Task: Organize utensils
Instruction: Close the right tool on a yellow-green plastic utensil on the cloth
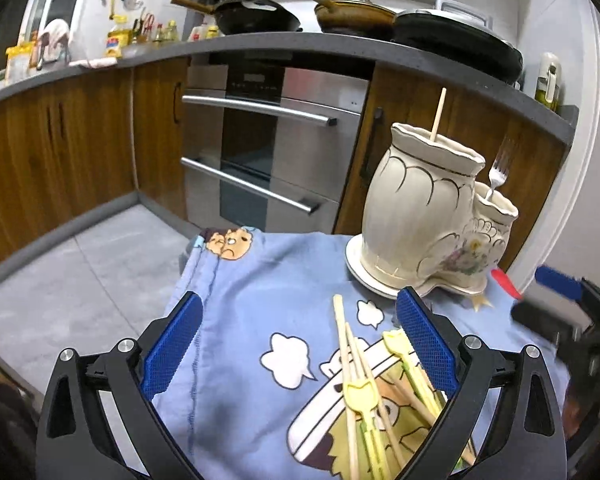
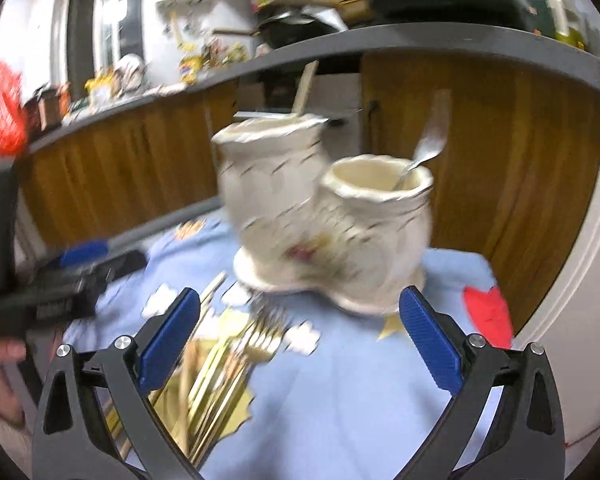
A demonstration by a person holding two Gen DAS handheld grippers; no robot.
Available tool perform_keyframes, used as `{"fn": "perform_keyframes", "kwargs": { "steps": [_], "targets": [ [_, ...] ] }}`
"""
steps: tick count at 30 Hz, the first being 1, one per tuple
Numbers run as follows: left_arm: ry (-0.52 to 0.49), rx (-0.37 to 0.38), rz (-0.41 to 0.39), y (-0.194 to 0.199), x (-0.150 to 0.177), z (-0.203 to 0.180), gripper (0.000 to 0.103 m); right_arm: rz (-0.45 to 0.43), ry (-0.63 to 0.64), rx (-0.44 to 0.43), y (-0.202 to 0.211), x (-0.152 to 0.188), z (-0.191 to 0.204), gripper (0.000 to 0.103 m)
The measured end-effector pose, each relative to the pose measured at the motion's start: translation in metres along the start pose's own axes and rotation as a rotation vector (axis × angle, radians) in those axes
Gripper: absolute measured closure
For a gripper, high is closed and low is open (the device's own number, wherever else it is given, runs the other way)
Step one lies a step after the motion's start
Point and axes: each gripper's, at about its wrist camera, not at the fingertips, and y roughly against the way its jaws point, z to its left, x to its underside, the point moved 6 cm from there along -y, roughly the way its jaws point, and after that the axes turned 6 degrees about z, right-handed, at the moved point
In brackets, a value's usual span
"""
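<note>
Chopsticks (image 1: 354, 376) before ceramic holder (image 1: 416, 208)

Blue cloth (image 1: 236, 304) printed with white clouds and cartoon faces. Cream holder (image 1: 416, 208) lined in gold, with a faint floral motif. Pale wooden chopsticks (image 1: 350, 364) joined by yellow clips (image 1: 360, 394). Silver fork (image 1: 499, 170). Red spatula (image 1: 507, 282). Blue pads (image 1: 174, 346) on black grippers (image 1: 298, 346). Brown wood-grain cabinets (image 1: 52, 160), grey counter (image 1: 140, 54).

My left view is sharp under even indoor light, my right view smeared by motion blur, both bowed with dark corners.
</note>
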Motion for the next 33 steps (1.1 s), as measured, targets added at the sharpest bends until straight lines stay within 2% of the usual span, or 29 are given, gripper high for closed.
{"fn": "perform_keyframes", "kwargs": {
  "steps": [3,7,10,13,15,16,18,20,23,31,33],
  "targets": [
    [0.014,-0.014,-0.015,0.001,-0.004,0.007,0.007,0.037,0.034,-0.03,0.005,0.013,0.022,0.005],
    [0.112,0.044,0.013,-0.006,-0.006,0.023,0.007,0.09,0.076,-0.075,0.009,0.029,0.057,0.005],
    [0.147,0.071,0.001,-0.004,-0.008,0.027,0.007,0.105,0.128,-0.062,0.007,0.037,0.083,0.007],
    [0.154,0.063,-0.006,-0.003,-0.009,0.03,0.007,0.155,0.131,-0.06,-0.001,0.046,0.101,0.022],
    [0.175,0.069,0.0,-0.005,-0.009,0.033,0.007,0.197,0.125,-0.066,-0.009,0.051,0.111,0.044],
    [0.185,0.076,-0.001,-0.005,-0.009,0.035,0.007,0.209,0.123,-0.065,-0.012,0.052,0.112,0.049],
    [0.213,0.094,-0.007,-0.003,-0.011,0.039,0.007,0.234,0.112,-0.057,-0.018,0.053,0.116,0.065],
    [0.226,0.101,-0.008,-0.002,-0.01,0.041,0.007,0.271,0.101,-0.059,-0.026,0.054,0.12,0.073],
    [0.241,0.113,-0.008,-0.001,-0.011,0.043,0.007,0.303,0.109,-0.038,-0.034,0.057,0.126,0.081],
    [0.252,0.118,-0.011,0.001,-0.012,0.045,0.007,0.328,0.102,-0.016,-0.045,0.064,0.127,0.082],
    [0.249,0.117,-0.009,0.0,-0.012,0.045,0.007,0.327,0.099,-0.013,-0.047,0.064,0.125,0.086]
  ]
}}
